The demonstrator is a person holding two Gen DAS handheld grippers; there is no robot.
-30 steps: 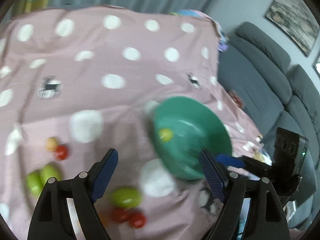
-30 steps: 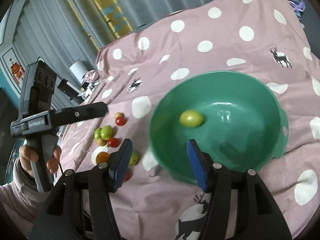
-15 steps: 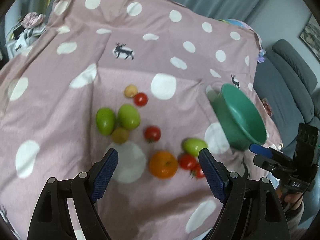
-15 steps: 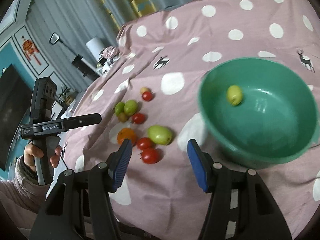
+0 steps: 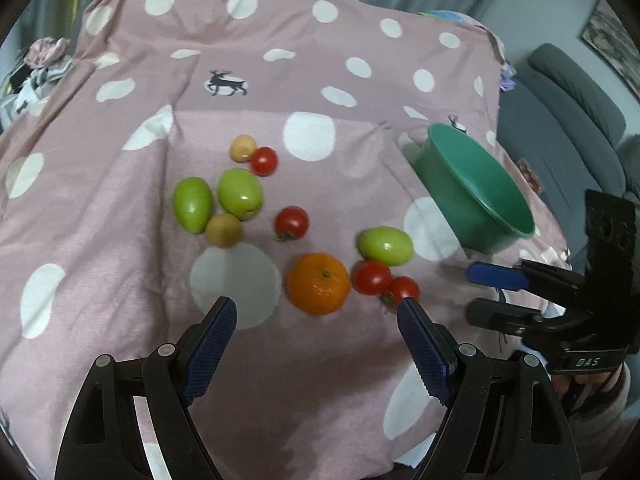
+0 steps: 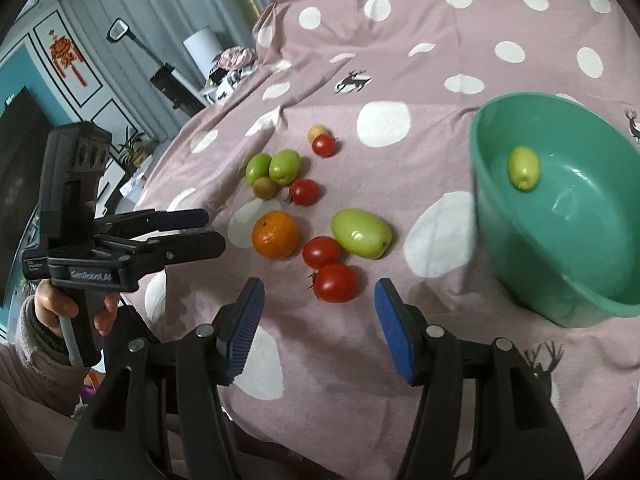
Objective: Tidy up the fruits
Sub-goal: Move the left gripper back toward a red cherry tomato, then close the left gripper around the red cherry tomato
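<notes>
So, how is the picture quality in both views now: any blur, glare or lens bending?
Left wrist view: strong fisheye bending with dark corners, the green bowl slightly smeared, the orange fairly sharp. Right wrist view: the same bending, small light glints on the large green fruit and inside the bowl; the room behind is soft and dim.

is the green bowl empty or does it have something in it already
Not empty: the green bowl holds one small yellow-green fruit against its inner wall.

fruits (image 5: 316, 288) on cloth (image 5: 360, 360), bowl (image 5: 476, 196) to their right
</notes>
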